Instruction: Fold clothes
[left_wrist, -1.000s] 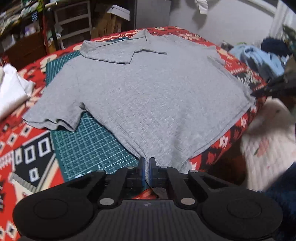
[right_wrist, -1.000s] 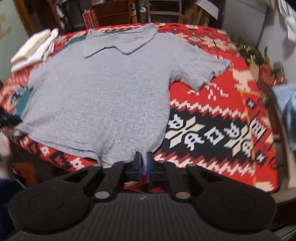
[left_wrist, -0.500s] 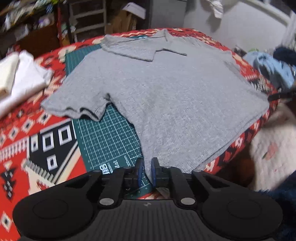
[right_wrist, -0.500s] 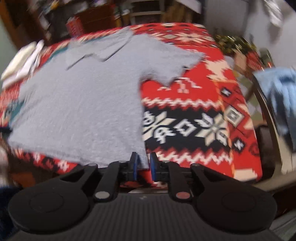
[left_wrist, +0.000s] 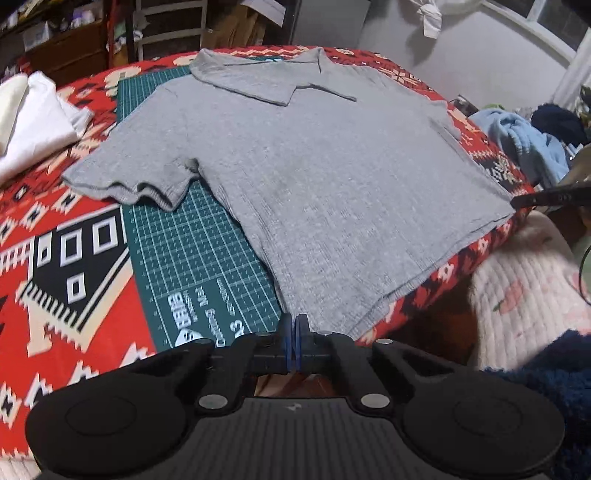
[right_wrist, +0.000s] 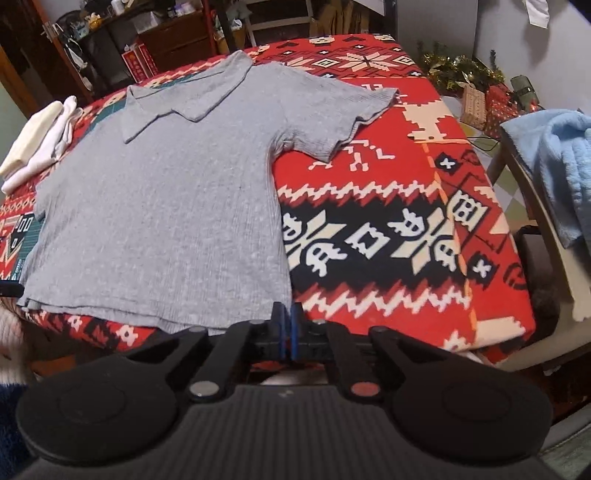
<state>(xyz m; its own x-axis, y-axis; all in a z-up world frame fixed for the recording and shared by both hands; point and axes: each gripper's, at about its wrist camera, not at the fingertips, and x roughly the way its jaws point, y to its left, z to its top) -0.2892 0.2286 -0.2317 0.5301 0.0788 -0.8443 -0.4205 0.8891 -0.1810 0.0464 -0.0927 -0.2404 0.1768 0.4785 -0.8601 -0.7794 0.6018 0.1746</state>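
— Where does the polo shirt (left_wrist: 325, 177) lie?

— Spread flat on the blanket (right_wrist: 388, 229) that covers the bed, collar (left_wrist: 266, 79) toward the far edge, hem along the near edge. Part of it rests on a cutting mat (left_wrist: 199, 258), which sits on the blanket under the shirt's left half.

— And the grippers?

— The left gripper (left_wrist: 294, 334) is at the near-left corner of the hem, the right gripper (right_wrist: 286, 325) at the near-right corner, both at the bed's near edge.

— Anything else?

— Folded clothes (left_wrist: 33, 118) lie by the left edge, left of the sleeve. A fleece (right_wrist: 561, 162) hangs over a chair beyond the right edge.
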